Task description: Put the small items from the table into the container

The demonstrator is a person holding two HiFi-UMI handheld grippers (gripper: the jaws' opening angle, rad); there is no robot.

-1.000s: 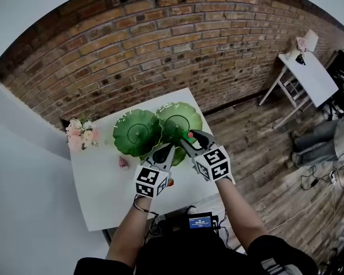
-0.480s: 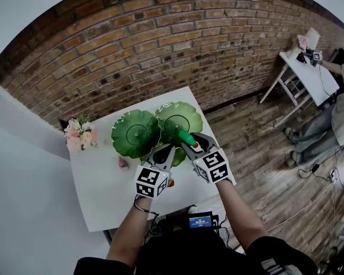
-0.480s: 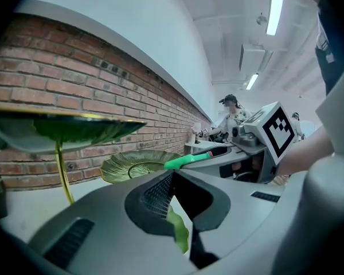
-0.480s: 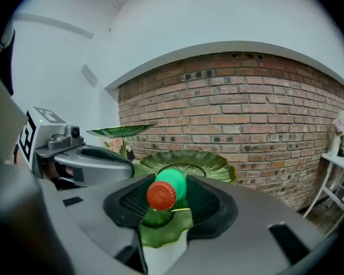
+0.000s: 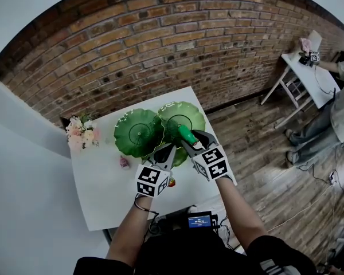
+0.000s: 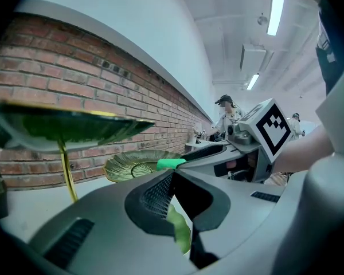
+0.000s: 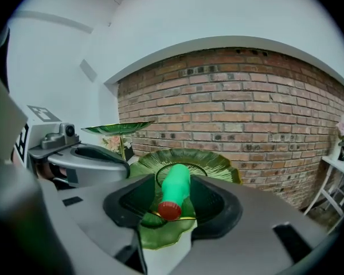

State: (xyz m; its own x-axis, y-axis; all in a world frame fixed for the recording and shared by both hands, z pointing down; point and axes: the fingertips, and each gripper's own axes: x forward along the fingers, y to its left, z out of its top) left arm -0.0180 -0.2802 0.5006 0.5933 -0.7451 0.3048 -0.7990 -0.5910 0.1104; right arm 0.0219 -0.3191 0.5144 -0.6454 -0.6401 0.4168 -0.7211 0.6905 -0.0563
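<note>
Clamped lengthwise between the jaws of the right tool (image 7: pixel 175 181), a green bottle (image 7: pixel 175 189): red cap (image 7: pixel 169 210) back toward the tool's body, green end poking forward past the tips, jaws spread wide with the pads against the bottle's sides. Straight ahead of that tool and slightly lower, a broad leaf-shaped dish (image 7: pixel 215 160), dark green with a gold rim. Directly beneath the jaws, a smaller pale leaf dish (image 7: pixel 160 236). Ahead and to the tool's left, a raised dish (image 7: pixel 117 128) on a thin gold stem. Just beside the right tool, on its left, the left tool (image 6: pixel 172 175), closed tip to tip with nothing gripped, a strip of pale green dish showing through the gap behind the tips. On the white counter (image 5: pixel 103 199), off to the left tool's left, a small pink item (image 5: pixel 124 163). Close under that tool's marker cube, a small red-orange item (image 5: pixel 171 182). Farther left, at the counter's back corner, a bunch of flowers (image 5: pixel 82 134). Beyond everything, a brick wall (image 5: pixel 160 50).
</note>
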